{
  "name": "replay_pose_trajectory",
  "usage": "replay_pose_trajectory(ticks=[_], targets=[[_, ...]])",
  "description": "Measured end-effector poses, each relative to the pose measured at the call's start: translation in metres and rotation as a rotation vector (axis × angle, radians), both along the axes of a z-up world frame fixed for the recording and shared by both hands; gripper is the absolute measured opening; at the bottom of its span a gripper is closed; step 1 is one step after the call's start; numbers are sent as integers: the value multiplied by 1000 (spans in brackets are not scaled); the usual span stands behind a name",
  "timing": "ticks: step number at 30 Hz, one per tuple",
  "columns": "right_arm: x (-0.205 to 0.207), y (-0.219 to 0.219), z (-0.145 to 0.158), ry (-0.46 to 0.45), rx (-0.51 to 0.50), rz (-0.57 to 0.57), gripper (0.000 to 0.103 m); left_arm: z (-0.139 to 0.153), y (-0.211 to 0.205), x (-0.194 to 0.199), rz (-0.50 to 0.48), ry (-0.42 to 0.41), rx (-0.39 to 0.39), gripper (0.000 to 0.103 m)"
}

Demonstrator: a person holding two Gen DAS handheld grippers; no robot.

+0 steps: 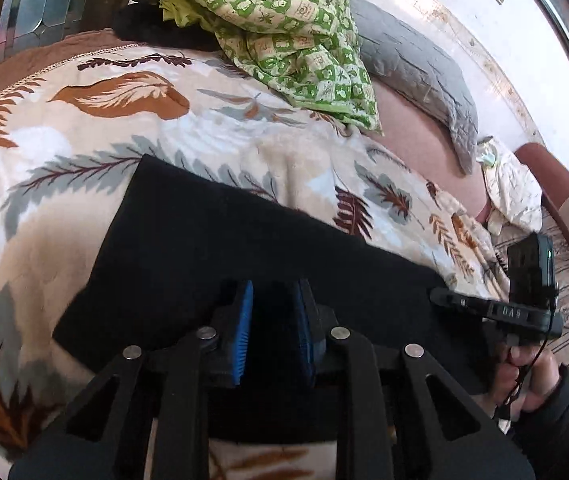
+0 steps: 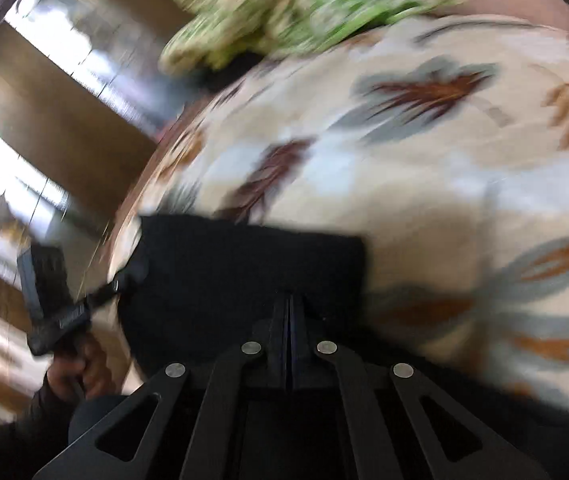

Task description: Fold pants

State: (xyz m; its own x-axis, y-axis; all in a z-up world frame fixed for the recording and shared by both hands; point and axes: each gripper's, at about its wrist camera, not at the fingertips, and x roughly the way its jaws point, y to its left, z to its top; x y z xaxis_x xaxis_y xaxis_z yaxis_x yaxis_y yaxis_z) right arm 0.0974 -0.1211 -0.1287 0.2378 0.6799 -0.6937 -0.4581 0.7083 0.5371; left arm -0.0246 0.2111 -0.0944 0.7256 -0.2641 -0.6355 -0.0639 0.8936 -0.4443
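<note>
Leaf-patterned bedspread [image 1: 84, 128] on a bed, folded black pants [image 1: 212, 248] lying flat on it, left hand-held gripper [image 1: 274, 300] slightly apart above them, right hand-held gripper [image 2: 289, 300] closed, empty, green quilt [image 1: 284, 20] beyond.

Daylit bed [image 1: 84, 128] with leaf-print blanket, white wall [image 1: 524, 60] behind.
</note>
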Motion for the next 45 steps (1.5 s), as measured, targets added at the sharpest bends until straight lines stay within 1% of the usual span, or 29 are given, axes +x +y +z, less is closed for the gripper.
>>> replay_pose_trajectory(ticks=[3,6,7,8,10,12,15,17,18,20,21,23,24,26,29,31,32,33,34,35,36,38,39,40,41,42,43,44,45], targets=[[-14,-1,7,-22,-10,29,0,-1,4,2,2,-1,-24,19],[-28,-5,23,-73,13,32,13,10,9,-8,43,-47,21,23],[-31,-4,21,-88,-35,24,9,8,14,-8,52,-52,24,24],[-24,-5,8,-58,-102,1,0,1,22,-6,65,-33,5,23],[-14,-18,7,10,-11,-46,0,-5,33,-6,70,-23,-47,19],[-19,-16,18,-15,-36,-65,0,2,32,-8,69,-10,-33,19],[-38,-14,35,-83,-34,-52,11,17,26,-16,64,-48,-28,22],[-44,-18,25,-110,-143,-72,22,14,18,-14,59,-35,14,39],[-42,-24,17,-100,-187,-97,11,5,16,-8,55,5,32,39],[-47,-43,24,-123,-158,-161,9,-2,16,-7,46,-9,42,39],[-53,-55,30,-160,-182,-205,17,-1,17,-6,43,-4,41,39],[-66,-81,38,-219,-176,-225,21,0,18,-5,47,8,35,39],[-69,-96,36,-226,-220,-233,26,0,17,-4,48,14,39,39],[-64,-135,25,-209,-341,-296,26,1,13,-3,53,26,65,39],[-59,-212,17,-159,-251,-383,0,2,8,-2,58,40,103,39],[-63,-260,20,-126,-185,-502,0,2,7,-1,61,48,109,40],[-65,-274,23,-118,-226,-584,0,3,7,0,60,51,109,41],[-67,-278,27,-128,-261,-616,11,3,7,0,56,55,105,43],[-71,-281,31,-142,-288,-646,13,4,7,1,54,57,103,45],[-76,-283,35,-149,-267,-672,13,4,6,1,50,59,100,47],[-83,-281,42,-168,-189,-667,13,5,6,1,44,59,96,49],[-95,-266,53,-215,-90,-588,17,5,5,3,37,60,93,55],[-100,-256,54,-226,-62,-537,27,5,4,4,34,62,94,56],[-103,-247,52,-220,-65,-492,33,6,2,5,35,65,98,58],[-105,-244,48,-211,-133,-499,33,7,1,5,39,69,103,59],[-106,-248,43,-201,-195,-535,33,10,-1,6,46,76,110,59],[-103,-265,30,-137,-260,-620,33,13,-1,7,50,82,112,59],[-103,-278,23,-85,-260,-678,33,19,-2,8,55,85,110,58],[-107,-302,18,-40,-130,-745,29,26,-3,9,52,75,102,58]])
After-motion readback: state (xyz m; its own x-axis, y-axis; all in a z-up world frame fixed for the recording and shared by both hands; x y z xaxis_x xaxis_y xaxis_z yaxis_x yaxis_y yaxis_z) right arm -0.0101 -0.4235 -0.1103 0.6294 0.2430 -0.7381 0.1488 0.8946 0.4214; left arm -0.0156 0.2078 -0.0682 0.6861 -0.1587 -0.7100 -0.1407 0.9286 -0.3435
